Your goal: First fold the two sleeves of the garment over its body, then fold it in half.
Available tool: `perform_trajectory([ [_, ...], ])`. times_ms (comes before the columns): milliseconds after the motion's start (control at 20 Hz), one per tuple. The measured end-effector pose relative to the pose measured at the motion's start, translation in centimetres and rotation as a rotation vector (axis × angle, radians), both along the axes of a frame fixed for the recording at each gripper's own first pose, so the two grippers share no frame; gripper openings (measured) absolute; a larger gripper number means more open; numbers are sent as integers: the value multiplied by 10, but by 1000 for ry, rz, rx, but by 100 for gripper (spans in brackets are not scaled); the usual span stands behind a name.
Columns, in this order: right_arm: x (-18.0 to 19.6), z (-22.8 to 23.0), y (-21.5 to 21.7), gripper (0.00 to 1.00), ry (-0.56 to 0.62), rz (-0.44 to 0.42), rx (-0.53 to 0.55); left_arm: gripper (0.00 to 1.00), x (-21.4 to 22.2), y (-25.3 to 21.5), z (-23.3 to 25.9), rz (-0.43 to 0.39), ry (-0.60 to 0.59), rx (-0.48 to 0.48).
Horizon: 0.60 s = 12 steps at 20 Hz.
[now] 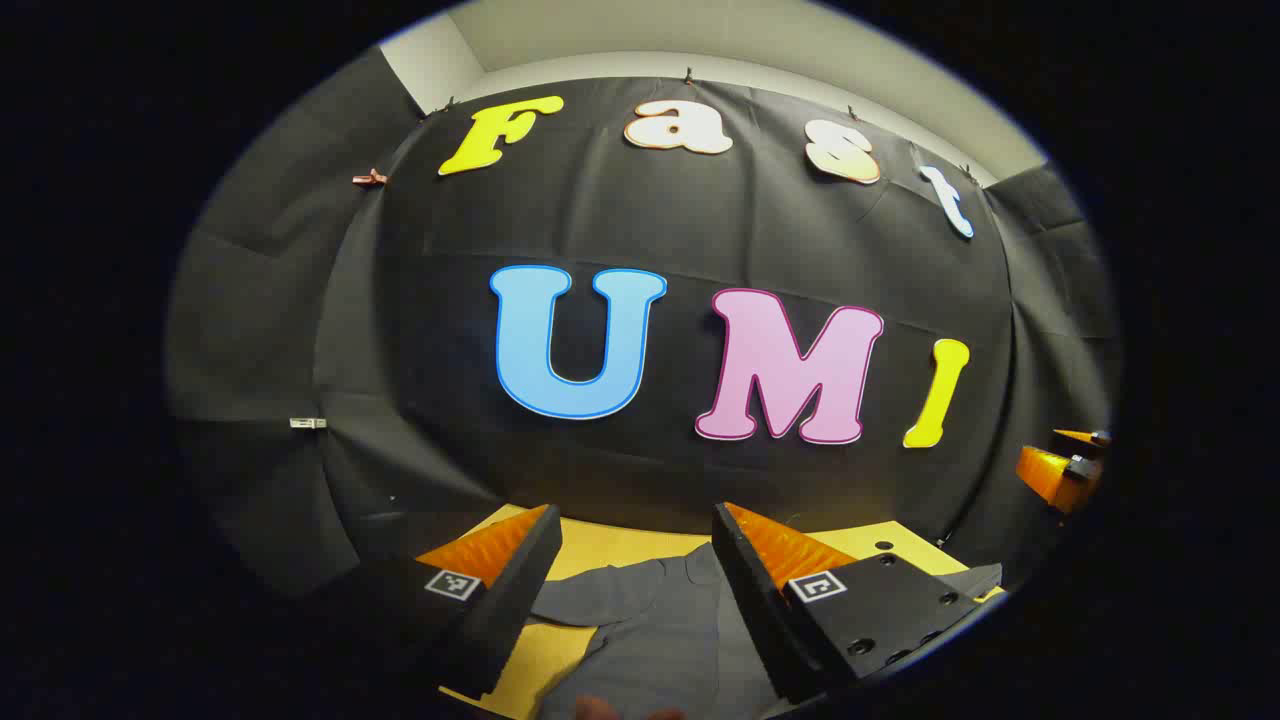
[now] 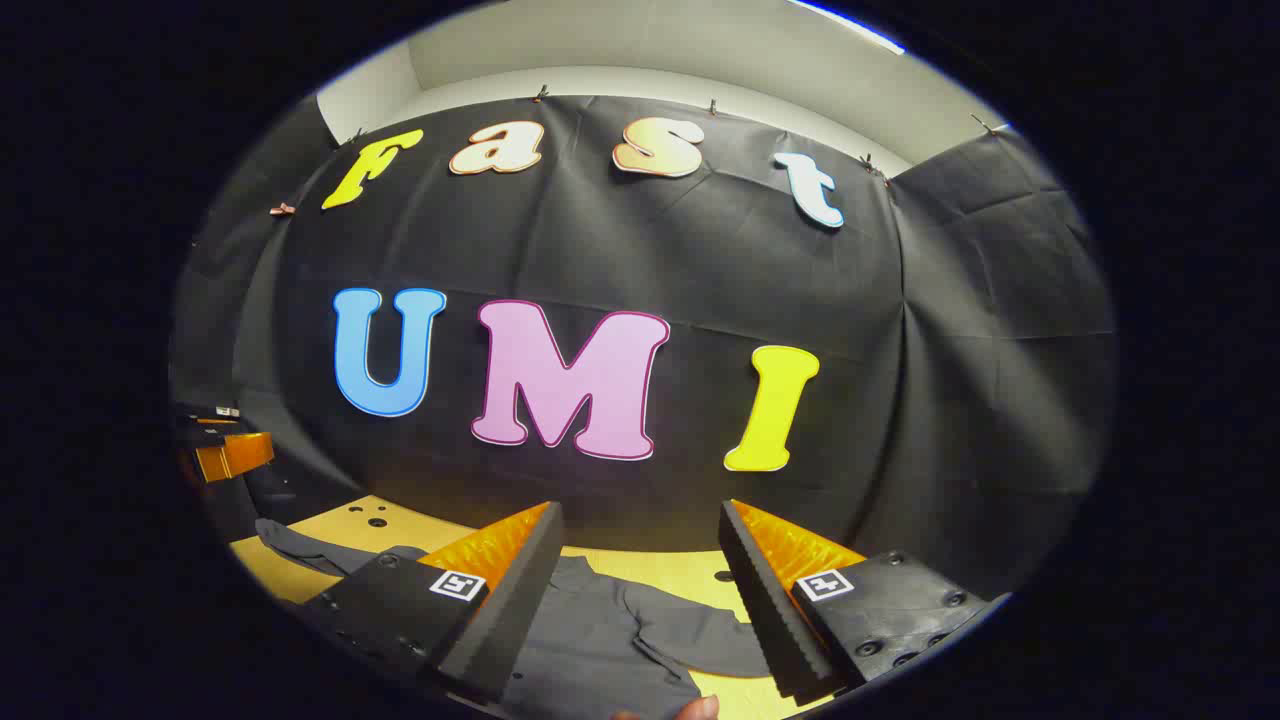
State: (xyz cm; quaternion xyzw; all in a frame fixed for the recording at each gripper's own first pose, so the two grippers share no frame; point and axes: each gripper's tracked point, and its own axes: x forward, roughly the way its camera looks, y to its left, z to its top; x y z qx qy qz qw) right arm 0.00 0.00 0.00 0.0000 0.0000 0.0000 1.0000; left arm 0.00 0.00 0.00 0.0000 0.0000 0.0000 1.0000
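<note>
Left gripper view: yellow table (image 1: 640, 548) against black cloth wall (image 1: 700, 230); grey garment (image 1: 650, 630) lies flat below my left gripper (image 1: 635, 560), fingers apart. Right gripper view: my right gripper (image 2: 640, 560) also spread, sleeve (image 2: 700, 630) near.

Left gripper (image 1: 636, 585): jaws wide apart, nothing between the fingers, held level and pointing forward. Right gripper (image 2: 640, 590): likewise spread wide and clamping nothing, level, and also visible at the far right edge of the left gripper view.
</note>
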Motion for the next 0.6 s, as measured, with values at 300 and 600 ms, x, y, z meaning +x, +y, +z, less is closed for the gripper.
perform_trajectory([
  [300,4,-4,-6,96,13,-5,-14,96,5,-15,-3,-32,1,11],
  [600,10,-7,-29,96,27,-26,-28,96,11,-38,-5,-57,2,27],
])
